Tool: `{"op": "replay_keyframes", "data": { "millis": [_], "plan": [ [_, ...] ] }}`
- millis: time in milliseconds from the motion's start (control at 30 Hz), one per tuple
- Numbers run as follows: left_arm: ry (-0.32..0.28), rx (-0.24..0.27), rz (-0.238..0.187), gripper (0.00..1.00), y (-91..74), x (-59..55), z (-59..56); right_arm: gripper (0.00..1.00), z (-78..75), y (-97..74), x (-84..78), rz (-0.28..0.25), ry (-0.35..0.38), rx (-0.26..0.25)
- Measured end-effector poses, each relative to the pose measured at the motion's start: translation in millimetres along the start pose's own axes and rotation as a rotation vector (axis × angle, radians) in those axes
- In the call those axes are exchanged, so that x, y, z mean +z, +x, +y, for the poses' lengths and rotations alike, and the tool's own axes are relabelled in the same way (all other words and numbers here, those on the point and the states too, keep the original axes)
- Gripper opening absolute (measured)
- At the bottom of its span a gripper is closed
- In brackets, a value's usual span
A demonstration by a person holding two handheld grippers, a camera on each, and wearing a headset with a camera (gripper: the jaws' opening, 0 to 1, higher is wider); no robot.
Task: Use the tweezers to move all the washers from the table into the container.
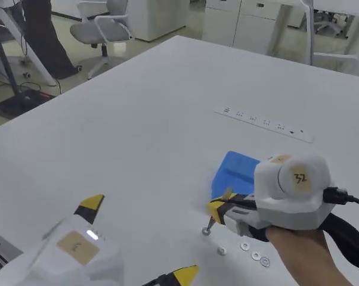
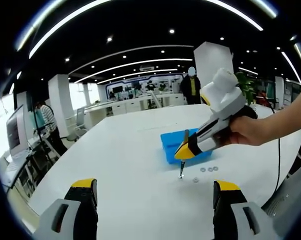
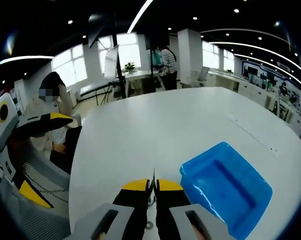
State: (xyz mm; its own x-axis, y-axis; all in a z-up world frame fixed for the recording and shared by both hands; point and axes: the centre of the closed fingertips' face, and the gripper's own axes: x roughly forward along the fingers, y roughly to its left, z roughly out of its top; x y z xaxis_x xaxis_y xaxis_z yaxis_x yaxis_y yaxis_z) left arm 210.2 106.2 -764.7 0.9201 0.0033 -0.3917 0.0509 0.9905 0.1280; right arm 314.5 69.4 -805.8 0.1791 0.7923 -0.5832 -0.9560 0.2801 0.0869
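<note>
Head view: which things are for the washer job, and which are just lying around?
For the job: tweezers, pinched in the right tongs; washers on the table; blue container; left tongs, open and empty.
Just lying about: power strip on the table; office chair beyond it.

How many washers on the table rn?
4: one washer beside the tweezers tip, three others clustered by the hand. A fifth may sit at the tip; more may hide under the hand.
</note>
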Motion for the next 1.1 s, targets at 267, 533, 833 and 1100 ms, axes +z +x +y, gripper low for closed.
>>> {"op": "replay_keyframes", "data": {
  "millis": [267,533,833,1100],
  "plan": [
    [0.012,0.004,0.000,0.99,-0.2,-0.7,0.7,0.00,-11.9,-8.0,18.3,-0.017,0.011,-0.002],
    [0.020,0.014,-0.003,0.99,-0.4,-0.3,2.4,0.00,-27.5,-17.9,47.1,-0.054,-0.001,-0.018],
    [0.022,0.016,0.004,0.99,0.8,-1.6,2.7,0.00,-56.1,-16.0,69.5,-0.103,-0.007,-0.072],
    [0.031,0.017,0.012,0.99,1.5,-2.8,2.5,0.00,-81.0,-5.5,66.3,-0.098,-0.014,-0.150]
  ]
}}
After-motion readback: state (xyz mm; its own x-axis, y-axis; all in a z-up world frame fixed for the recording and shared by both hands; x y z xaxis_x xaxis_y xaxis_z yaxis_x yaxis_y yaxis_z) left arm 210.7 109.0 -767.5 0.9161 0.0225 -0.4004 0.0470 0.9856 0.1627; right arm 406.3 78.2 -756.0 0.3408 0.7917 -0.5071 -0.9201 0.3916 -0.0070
